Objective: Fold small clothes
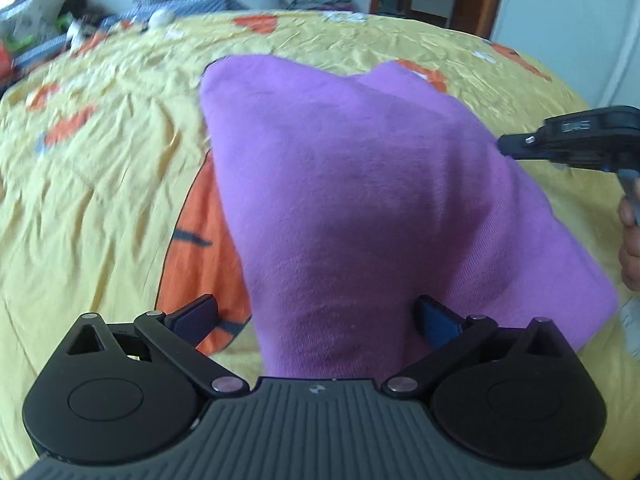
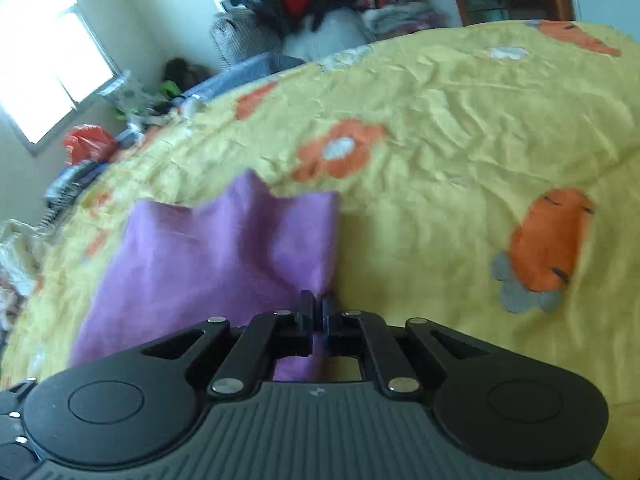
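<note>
While left tongs (image 1: 316, 316) gape, right tongs (image 2: 317, 310) pinch purple garment (image 2: 208, 264).

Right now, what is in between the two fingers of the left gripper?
In the left wrist view, the purple knit cloth fills the gap of the open left gripper. The fingers stand apart from it, over the yellow bedsheet.

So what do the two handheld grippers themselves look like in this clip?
Both match: the left gripper and right gripper have a ribbed dark grey body with a small logo, two round black discs at the sides, and black linkage arms with silver rivets. The left's finger pads look dark blue. A bare hand shows; no sleeve or cable is visible.
</note>
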{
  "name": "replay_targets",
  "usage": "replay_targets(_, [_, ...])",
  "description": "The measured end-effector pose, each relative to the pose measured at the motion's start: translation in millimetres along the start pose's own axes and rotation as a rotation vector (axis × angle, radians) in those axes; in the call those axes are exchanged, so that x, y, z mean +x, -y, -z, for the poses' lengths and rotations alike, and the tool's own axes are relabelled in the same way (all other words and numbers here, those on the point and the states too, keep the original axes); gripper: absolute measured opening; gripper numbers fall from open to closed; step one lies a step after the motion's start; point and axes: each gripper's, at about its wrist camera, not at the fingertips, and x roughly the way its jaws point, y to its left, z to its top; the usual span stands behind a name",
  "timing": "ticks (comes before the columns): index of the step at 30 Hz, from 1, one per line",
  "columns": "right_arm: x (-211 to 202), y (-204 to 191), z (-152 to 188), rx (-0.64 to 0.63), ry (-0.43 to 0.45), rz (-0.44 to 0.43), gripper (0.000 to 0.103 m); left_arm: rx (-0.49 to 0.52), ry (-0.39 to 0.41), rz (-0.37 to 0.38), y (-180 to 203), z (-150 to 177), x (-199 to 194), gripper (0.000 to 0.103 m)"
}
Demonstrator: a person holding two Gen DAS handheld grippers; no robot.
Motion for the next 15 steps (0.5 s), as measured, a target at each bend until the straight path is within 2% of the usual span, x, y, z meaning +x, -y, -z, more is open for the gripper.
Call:
replay_targets(2, [-16, -9, -4, -0.056, 0.041, 0.018, 0.026, -0.016, 0.002, 0.005, -1, -2, -8, 0.101])
replay_targets(3, [-24, -16, -4, -0.111, 0.084, 0.010, 0.026, -0.021, 0.017, 0.008, -1, -4, -12, 0.101])
replay_targets(5, [-29, -28, -7, -0.169, 0.103, -0.058, 0.026, -0.043, 0.045, 0.016, -1, -11, -20, 0.101])
replay_targets(7, [-19, -38, -7, -0.195, 0.079, -0.091, 0.026, -0.055, 0.055, 0.029, 2, -20, -21, 0.101])
replay_targets(8, [-11, -41, -6, -0.206, 0.061, -0.101, 0.026, -0.054, 0.061, 0.013, 4, -24, -20, 0.101])
replay_targets(10, [7, -46, -6, -0.210, 0.005, -0.180, 0.026, -0.038, 0.055, -0.022, 10, -28, -14, 0.100])
replay_targets(11, [15, -48, -4, -0.218, -0.002, -0.182, 0.026, -0.035, 0.040, -0.028, 11, -28, -9, 0.100])
replay_targets(13, [28, -51, -5, -0.269, -0.003, -0.113, 0.025, -0.047, 0.011, -0.040, 11, -27, 0, 0.100])
replay_targets(15, [37, -47, -12, -0.244, 0.014, -0.055, 0.023, -0.057, -0.008, -0.034, 10, -22, 6, 0.100])
